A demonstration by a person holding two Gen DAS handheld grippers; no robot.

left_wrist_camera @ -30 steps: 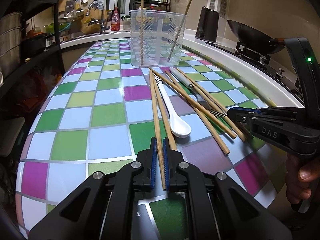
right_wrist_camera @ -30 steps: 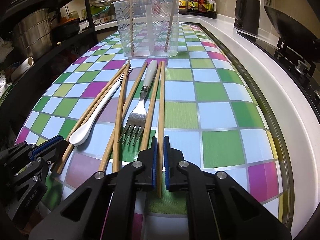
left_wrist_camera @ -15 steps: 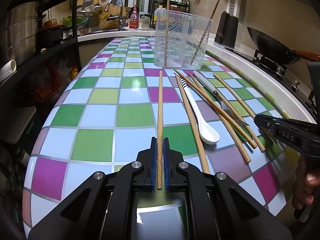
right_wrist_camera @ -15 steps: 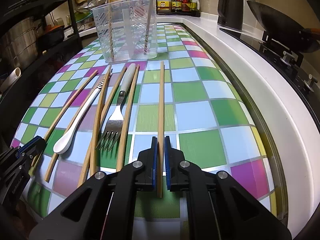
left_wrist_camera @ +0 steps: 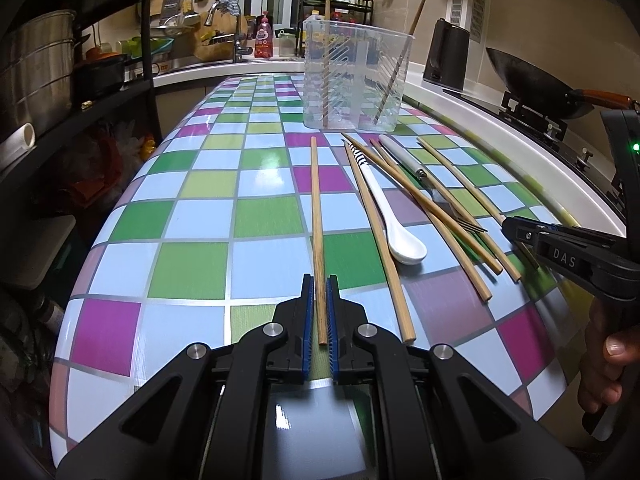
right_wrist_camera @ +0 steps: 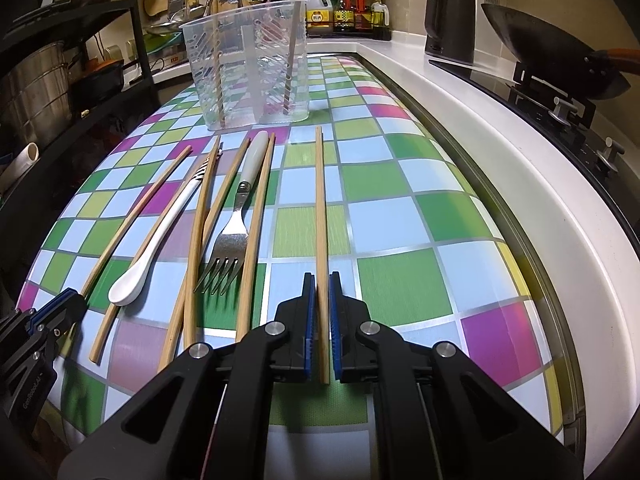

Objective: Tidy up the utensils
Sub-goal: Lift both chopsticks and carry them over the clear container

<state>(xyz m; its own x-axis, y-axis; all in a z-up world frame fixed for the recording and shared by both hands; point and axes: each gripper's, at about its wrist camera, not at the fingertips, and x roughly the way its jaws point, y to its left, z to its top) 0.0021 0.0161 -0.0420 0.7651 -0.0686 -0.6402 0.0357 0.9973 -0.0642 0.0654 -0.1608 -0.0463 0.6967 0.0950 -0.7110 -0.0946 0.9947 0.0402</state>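
Nearest to me, my left gripper point(left_wrist_camera: 319, 312) was clenched on a wooden chopstick point(left_wrist_camera: 317, 220), its blue pads pressing the near end while the rest of the stick ran straight ahead over the checked tabletop point(left_wrist_camera: 192, 264). My right gripper point(right_wrist_camera: 320, 320) was clenched the same way on a second chopstick point(right_wrist_camera: 321, 208), which pointed forward over green and blue squares, apart from the other utensils.

Between my two grippers lay the loose pile. From the left camera, one chopstick point(left_wrist_camera: 380, 248) lay just right of the held one, then a white spoon point(left_wrist_camera: 390, 220) with a striped handle end, its bowl toward me. Beyond the spoon, several more chopsticks point(left_wrist_camera: 432, 216) crossed each other in a fan, and a fork point(right_wrist_camera: 234, 224) with a pale handle lay among them, its tines toward me. From the right camera, the fork rested between two chopsticks, touching or nearly touching both; I could not tell which.

Farther back, near the middle of the table, stood a clear plastic utensil holder point(left_wrist_camera: 356, 76), divided into compartments. One chopstick point(left_wrist_camera: 326, 60) stood upright in its left part and another leaned in its right part.

Behind the table were a sink tap point(left_wrist_camera: 230, 24), a black kettle point(left_wrist_camera: 447, 54), and a wok point(left_wrist_camera: 536, 84) on the stove to the right.
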